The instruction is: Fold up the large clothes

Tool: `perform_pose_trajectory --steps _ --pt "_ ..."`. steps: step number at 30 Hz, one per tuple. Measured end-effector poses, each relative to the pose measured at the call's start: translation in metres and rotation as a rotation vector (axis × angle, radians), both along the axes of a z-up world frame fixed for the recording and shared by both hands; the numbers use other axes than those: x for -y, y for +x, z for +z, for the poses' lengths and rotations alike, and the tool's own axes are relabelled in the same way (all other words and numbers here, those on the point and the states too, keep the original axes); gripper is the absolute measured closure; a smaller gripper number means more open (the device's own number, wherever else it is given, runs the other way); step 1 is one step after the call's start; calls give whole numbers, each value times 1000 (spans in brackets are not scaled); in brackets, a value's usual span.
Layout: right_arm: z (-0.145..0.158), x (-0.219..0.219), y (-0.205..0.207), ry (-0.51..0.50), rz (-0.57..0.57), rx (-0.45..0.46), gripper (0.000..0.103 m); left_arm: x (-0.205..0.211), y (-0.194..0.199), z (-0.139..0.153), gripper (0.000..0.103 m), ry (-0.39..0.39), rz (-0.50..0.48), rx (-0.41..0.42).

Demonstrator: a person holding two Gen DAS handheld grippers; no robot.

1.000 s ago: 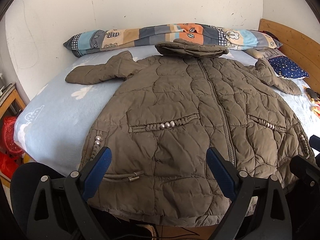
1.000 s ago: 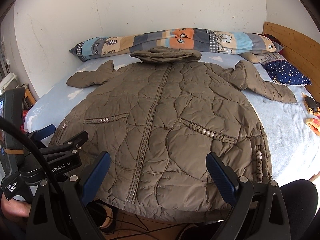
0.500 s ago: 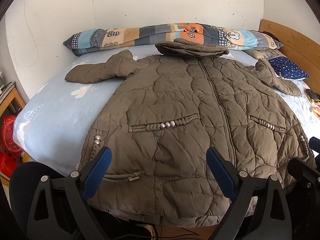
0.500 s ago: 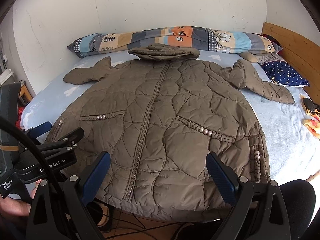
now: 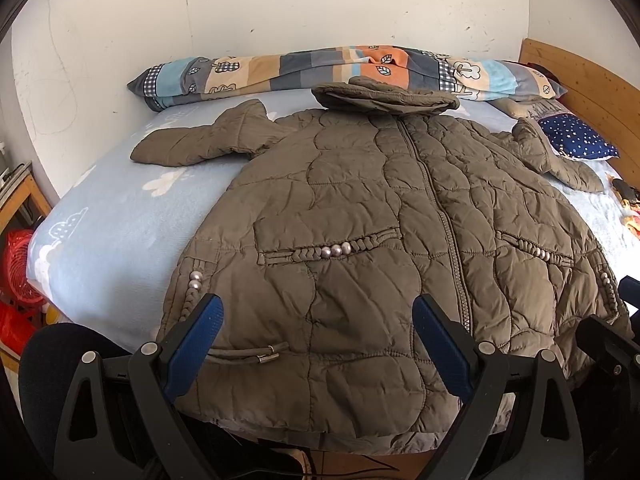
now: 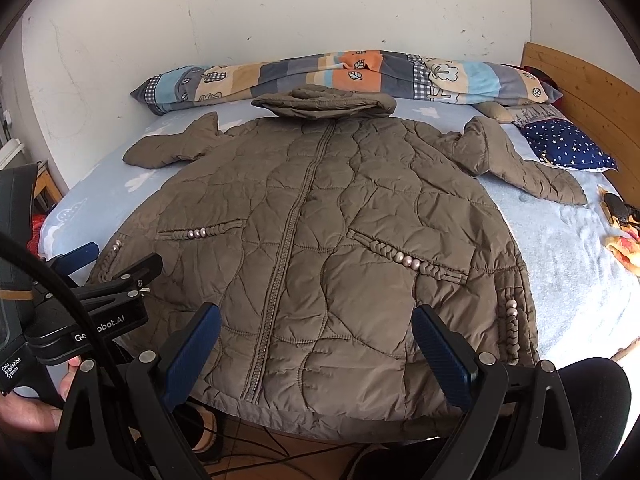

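A large olive quilted jacket [image 5: 380, 240] [image 6: 320, 232] lies front up and zipped on the bed, hood folded at the far end, both sleeves spread out sideways. Its hem hangs over the near bed edge. My left gripper [image 5: 316, 344] hovers open over the hem's left half, nothing between its blue pads. My right gripper [image 6: 316, 348] is open too, above the hem right of the zipper. In the right wrist view the left gripper's body [image 6: 92, 296] shows at the jacket's left hem, held by a hand [image 6: 36, 408].
The bed has a light blue sheet [image 5: 112, 216] and a wooden headboard [image 6: 580, 84] at right. A striped patchwork bolster [image 6: 340, 76] lies along the wall, a starry navy pillow [image 6: 564, 148] at far right. Red baskets [image 5: 16, 272] stand left of the bed; small toys [image 6: 620, 224] lie at right.
Both grippers have drifted slightly; the right wrist view has risen and tilted down a little, showing more floor under the hem. The jacket has not moved.
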State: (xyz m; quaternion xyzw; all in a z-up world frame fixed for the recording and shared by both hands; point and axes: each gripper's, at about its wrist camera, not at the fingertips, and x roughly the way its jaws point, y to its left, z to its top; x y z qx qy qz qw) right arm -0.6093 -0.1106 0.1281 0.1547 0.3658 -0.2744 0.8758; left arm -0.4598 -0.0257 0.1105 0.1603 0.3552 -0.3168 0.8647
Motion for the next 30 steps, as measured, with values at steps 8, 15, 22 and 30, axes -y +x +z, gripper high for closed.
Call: perform_pose_trajectory --steps 8,15,22,30 --pt "0 6 -4 9 -14 5 4 2 8 14 8 -23 -13 0" --pt "29 80 -58 105 -172 180 4 7 49 75 8 -110 11 100" --pt "80 185 -137 96 -423 335 4 40 108 123 8 -157 2 138" --pt "102 267 -128 199 -463 414 10 124 168 100 8 -129 -37 29"
